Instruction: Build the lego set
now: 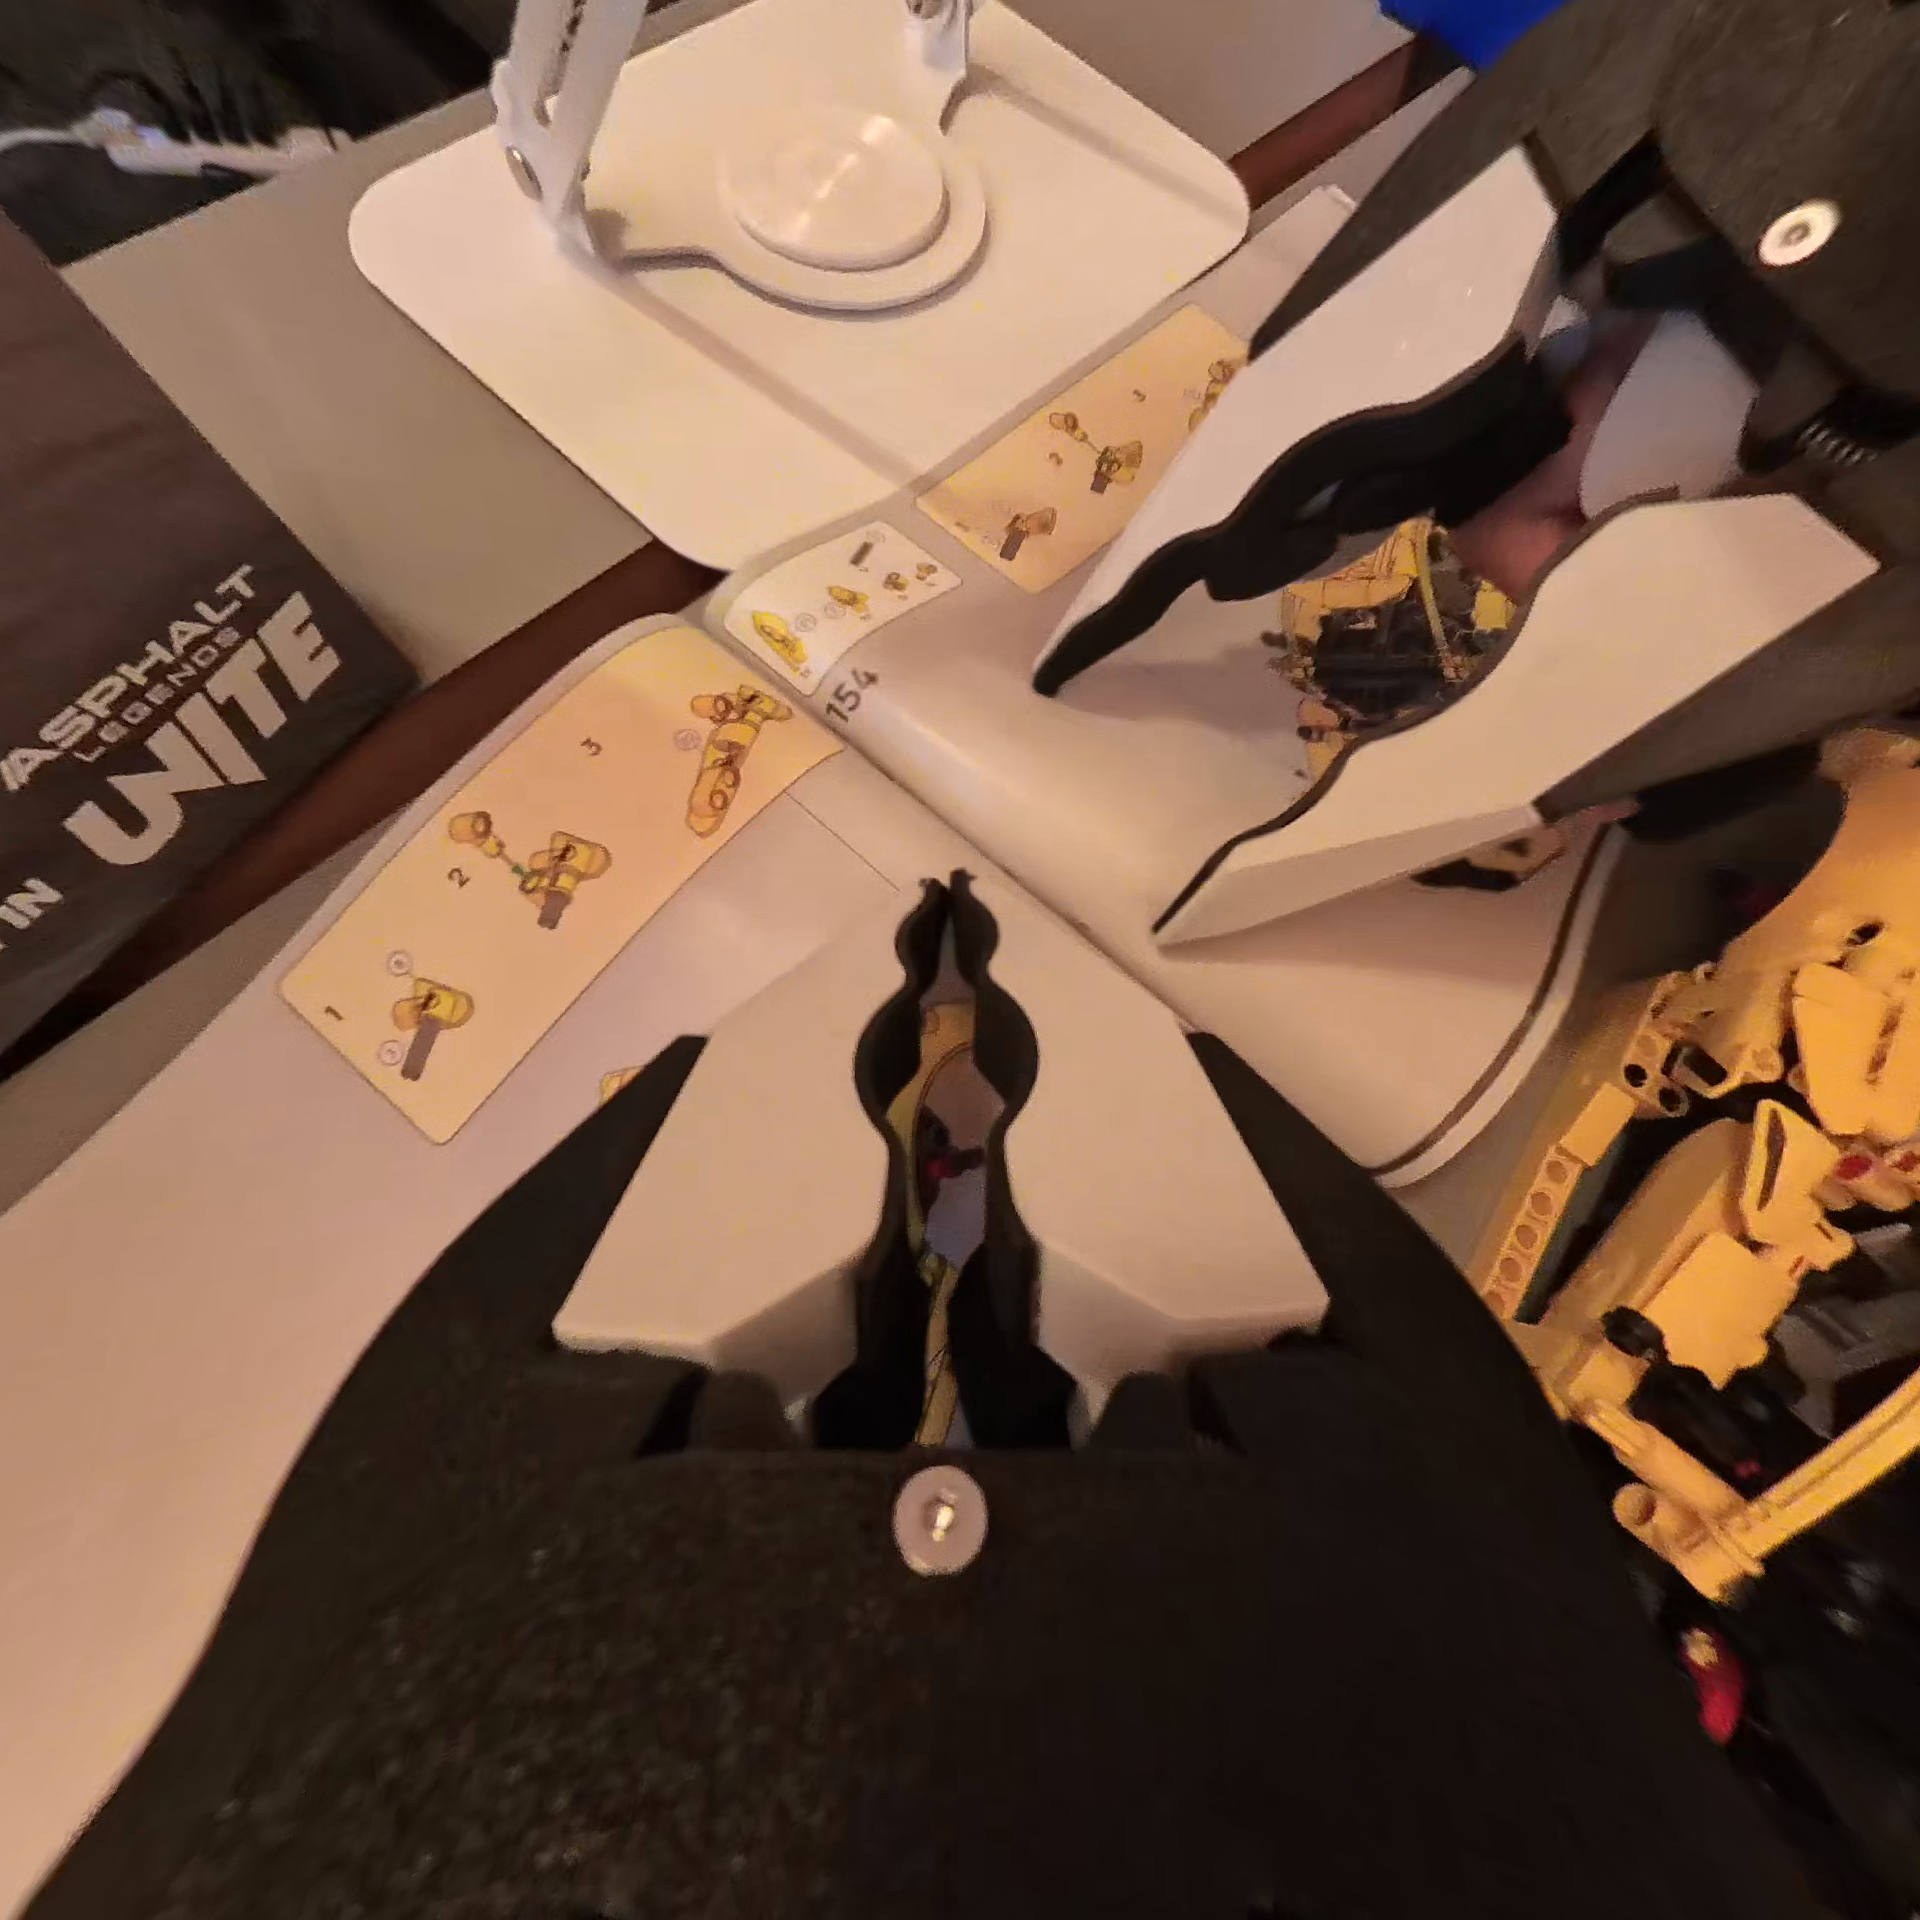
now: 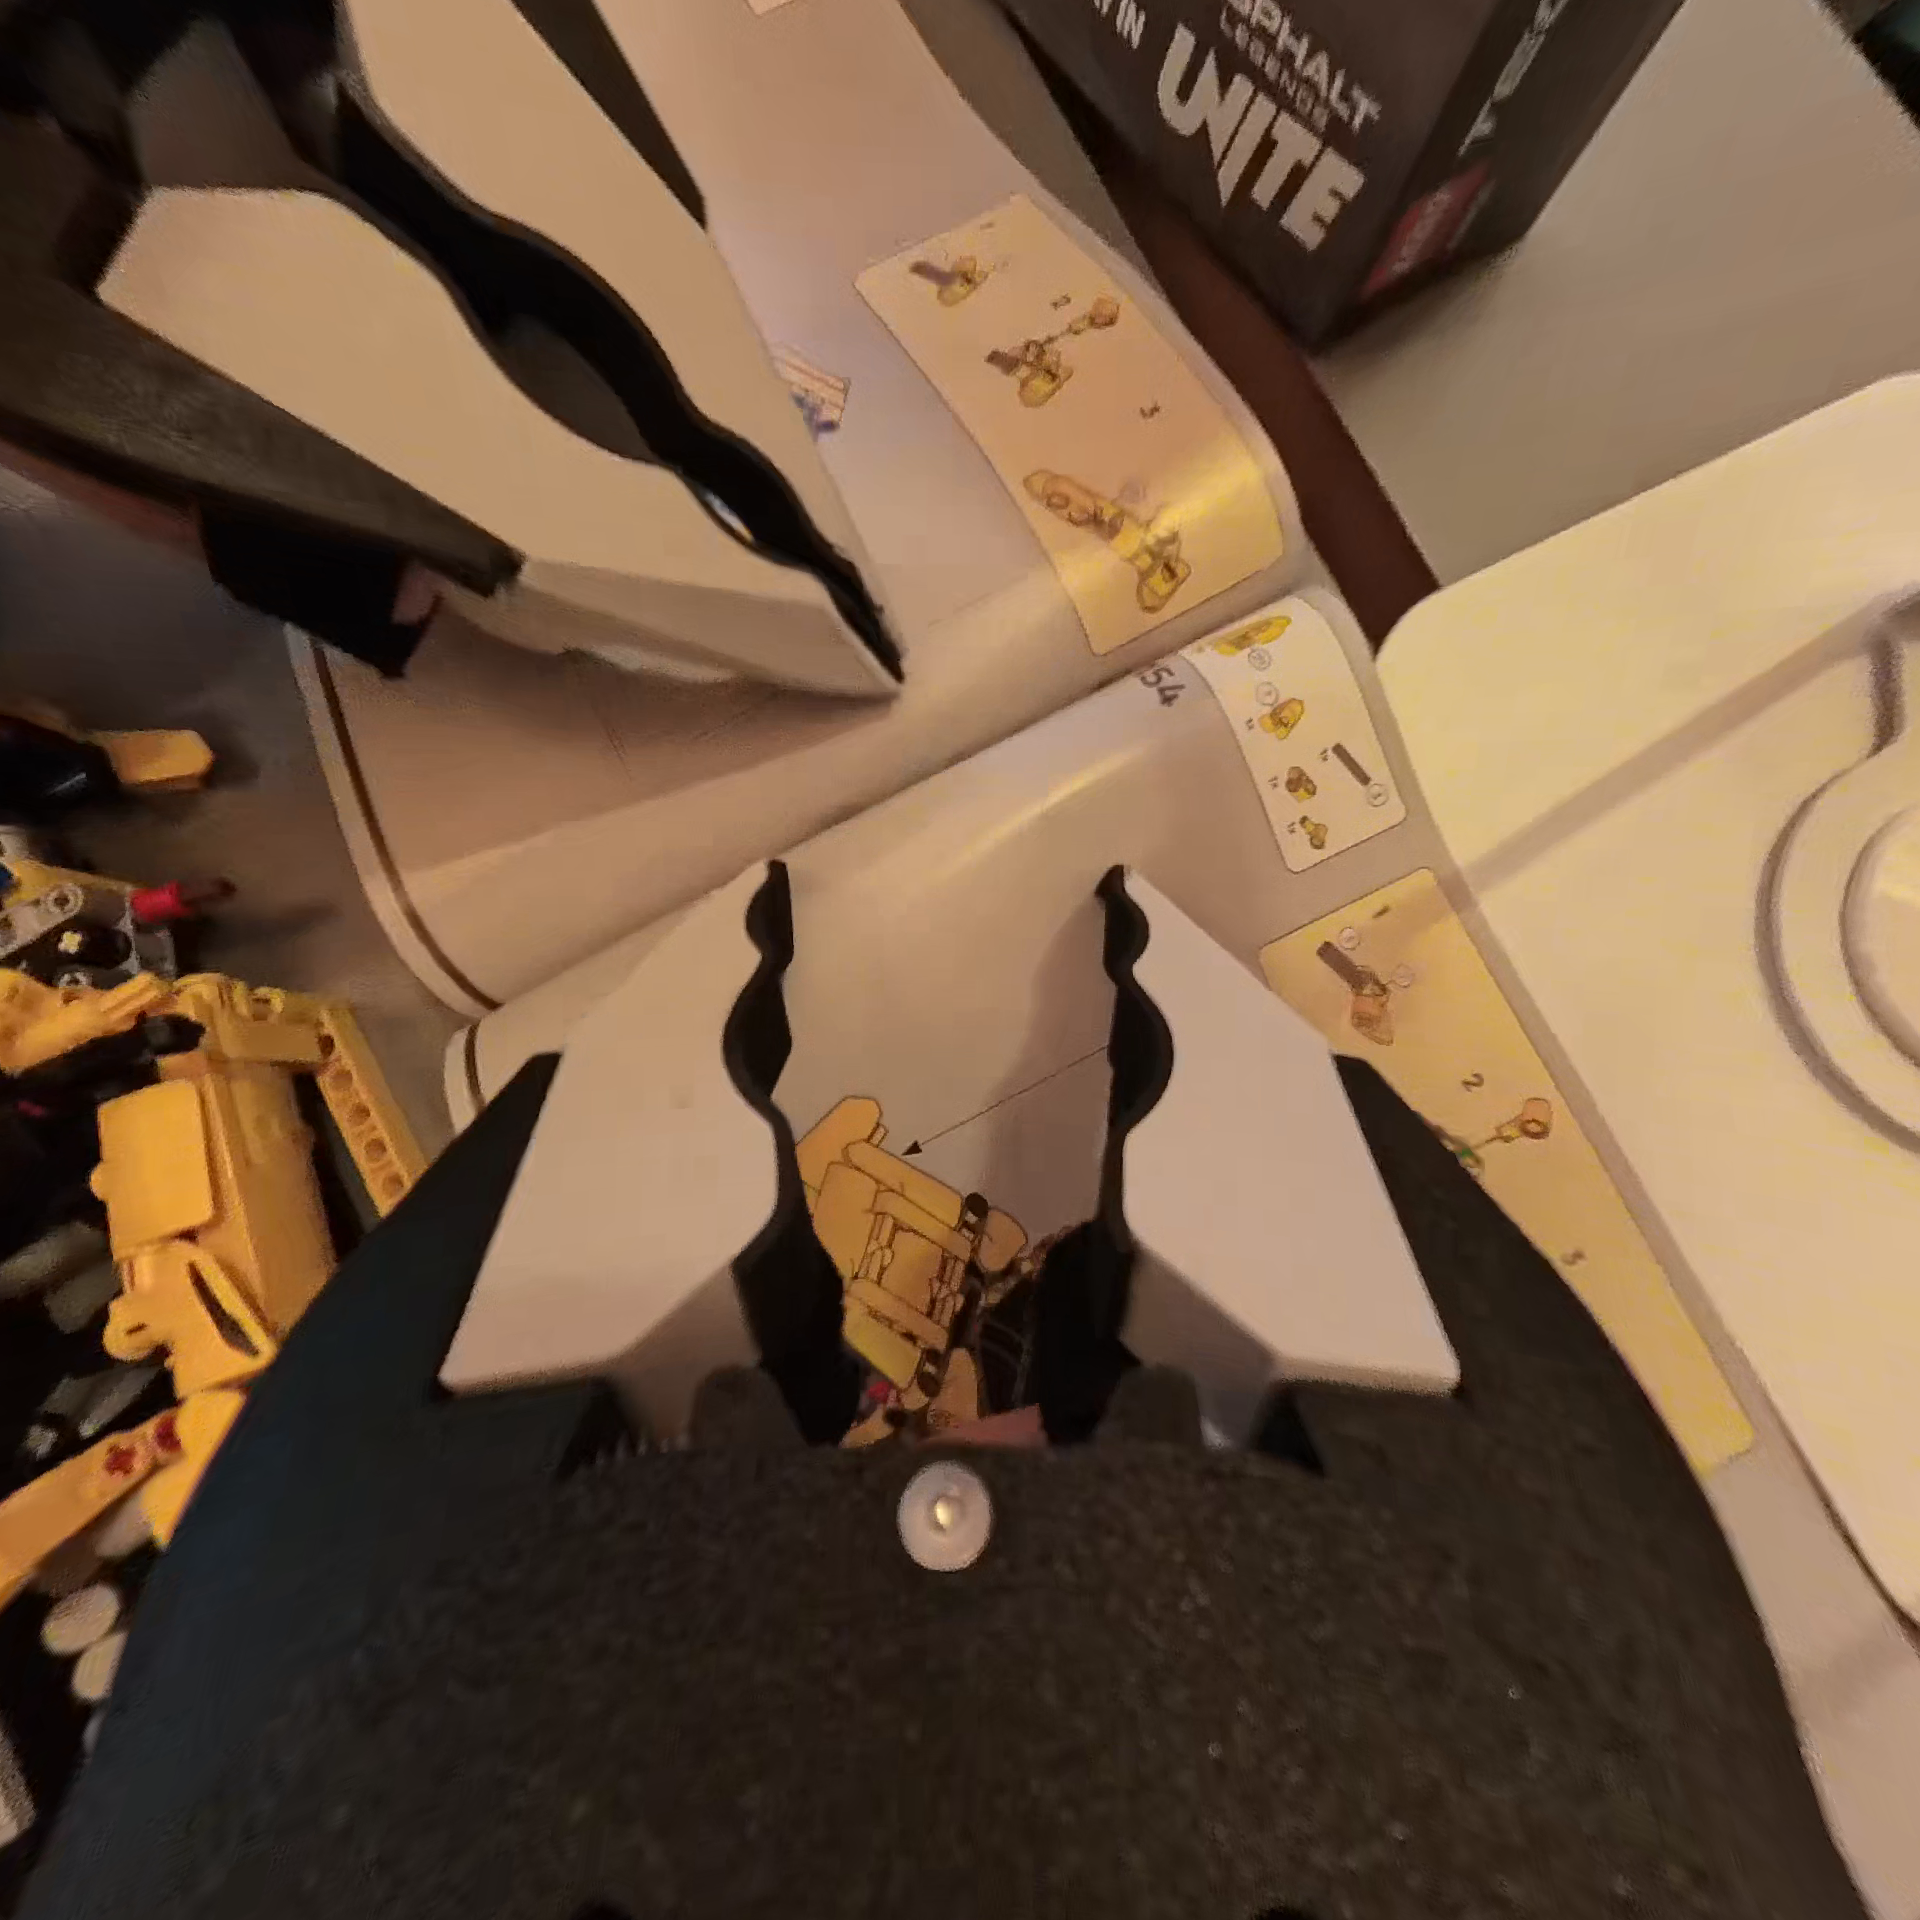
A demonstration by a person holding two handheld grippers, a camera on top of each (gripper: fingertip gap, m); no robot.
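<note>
Yellow lego model (image 1: 1704, 1236), partly built, on the table just beside the open instruction booklet (image 1: 997, 769), at its right edge in the left wrist view. Over the booklet pages, left gripper (image 1: 948, 891) with jaws closed tip to tip, nothing between them; right gripper (image 2: 940, 888) with jaws wide apart, empty. Beyond the booklet, white lamp base (image 1: 800, 270) and dark box (image 1: 156, 665).

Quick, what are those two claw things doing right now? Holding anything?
Left gripper: jaws closed, tips touching, nothing seen between them.
Right gripper: jaws open, empty, over the instruction booklet.
</note>
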